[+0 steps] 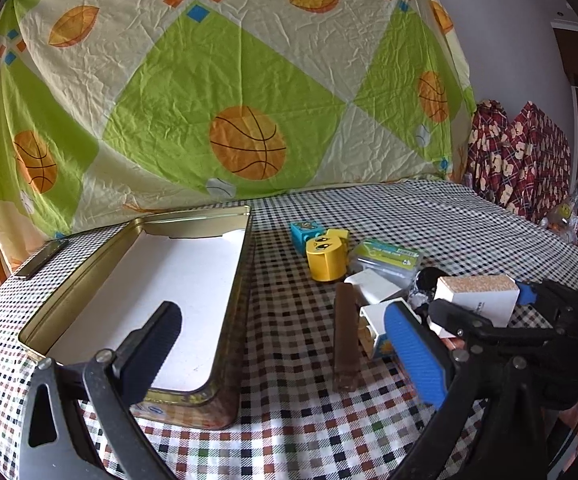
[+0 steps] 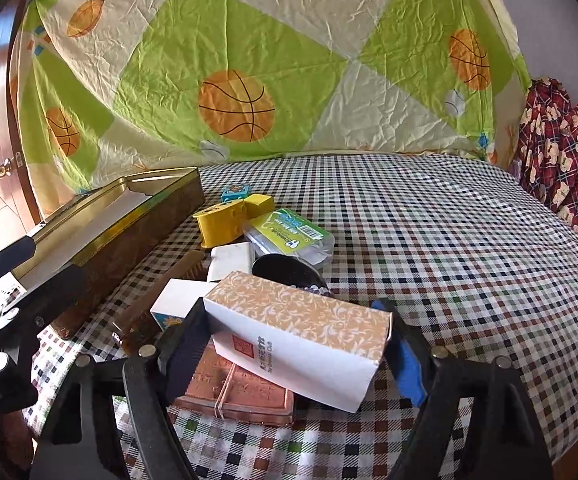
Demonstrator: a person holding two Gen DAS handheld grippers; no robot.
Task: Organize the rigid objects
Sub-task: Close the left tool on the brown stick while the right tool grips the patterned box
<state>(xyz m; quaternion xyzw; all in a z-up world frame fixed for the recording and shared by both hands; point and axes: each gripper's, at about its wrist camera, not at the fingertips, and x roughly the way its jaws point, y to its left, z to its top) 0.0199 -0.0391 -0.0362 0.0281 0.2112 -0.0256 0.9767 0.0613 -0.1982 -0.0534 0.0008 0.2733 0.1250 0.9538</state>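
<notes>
Where the checked desk (image 2: 449, 240) carries the tin (image 1: 193, 280): box (image 2: 301, 340), right of tin, clamped in right tool (image 2: 293, 344); left tool (image 1: 281, 344) spread, near tin's front corner, holding nothing.

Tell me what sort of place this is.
Most likely a room in a home: a table under a checked cloth, a basketball-print bedsheet hung as a backdrop, and plaid bear-print fabric at the side.

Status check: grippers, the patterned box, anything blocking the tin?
Right gripper shut on the patterned box. Left gripper open, empty, beside the open tin. Tin unobstructed.
</notes>
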